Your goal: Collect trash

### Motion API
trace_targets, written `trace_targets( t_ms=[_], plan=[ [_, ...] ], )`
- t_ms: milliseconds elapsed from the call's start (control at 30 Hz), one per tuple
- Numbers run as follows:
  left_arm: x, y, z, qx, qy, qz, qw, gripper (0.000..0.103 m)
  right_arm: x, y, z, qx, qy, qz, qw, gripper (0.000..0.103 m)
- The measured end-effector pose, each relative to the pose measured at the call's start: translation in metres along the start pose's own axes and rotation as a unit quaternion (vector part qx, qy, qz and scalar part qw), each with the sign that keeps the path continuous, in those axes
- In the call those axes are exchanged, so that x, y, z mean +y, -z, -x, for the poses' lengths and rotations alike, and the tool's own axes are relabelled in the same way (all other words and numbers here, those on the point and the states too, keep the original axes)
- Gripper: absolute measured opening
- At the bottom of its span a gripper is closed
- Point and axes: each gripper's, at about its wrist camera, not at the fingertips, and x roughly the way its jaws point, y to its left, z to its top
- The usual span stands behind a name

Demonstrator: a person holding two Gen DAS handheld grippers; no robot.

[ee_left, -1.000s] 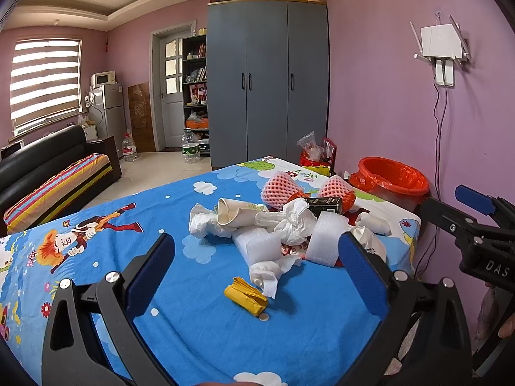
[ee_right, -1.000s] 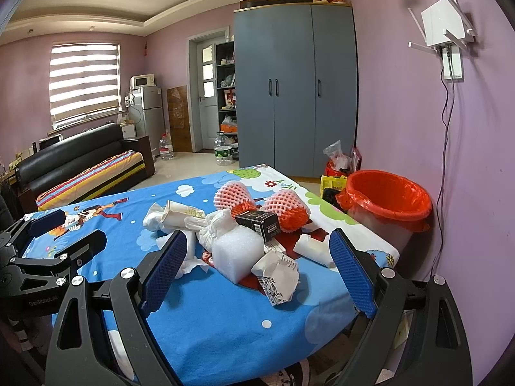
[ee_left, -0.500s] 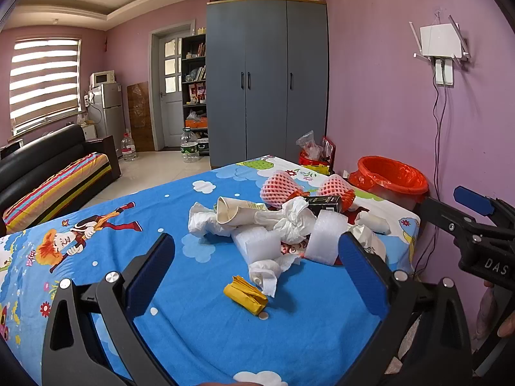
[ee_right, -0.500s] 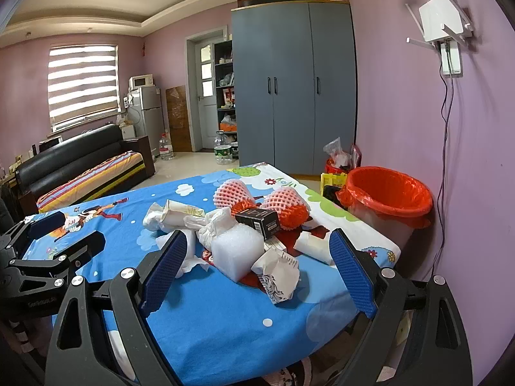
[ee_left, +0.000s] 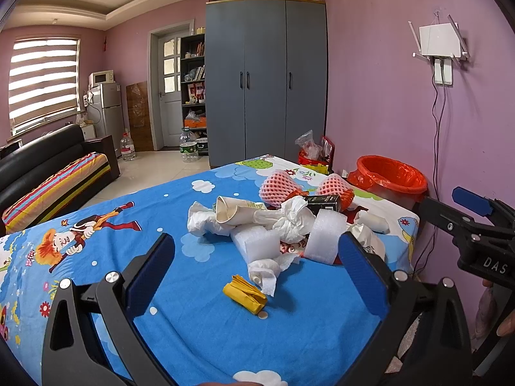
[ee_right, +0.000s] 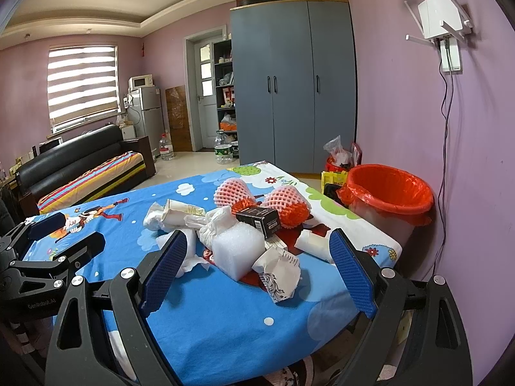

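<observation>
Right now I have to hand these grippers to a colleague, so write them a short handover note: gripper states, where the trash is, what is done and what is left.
Left gripper: jaws wide open, empty, above the near part of the blue cartoon-print tablecloth.
Right gripper: jaws wide open, empty, facing the pile.
Trash: heaped mid-table: white foam blocks, crumpled white tissues, paper cup, black box, two pink foam fruit nets; a folded yellow wrapper lies apart, nearest the left gripper.
Orange-lined bin: beside the table's far right corner; contents not visible.
Done: nothing evident. Left: the whole pile.
</observation>
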Motion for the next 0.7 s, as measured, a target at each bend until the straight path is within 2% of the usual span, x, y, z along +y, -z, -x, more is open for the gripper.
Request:
trace_targets(
  t_ms=[700],
  plan=[
    [-0.0023,0.0038,0.0009,0.0,0.001,-0.001,1.0,0.098,-0.0012,0.0,-0.0009,0.002,-0.002,-0.002,1.0,0.084]
  ],
)
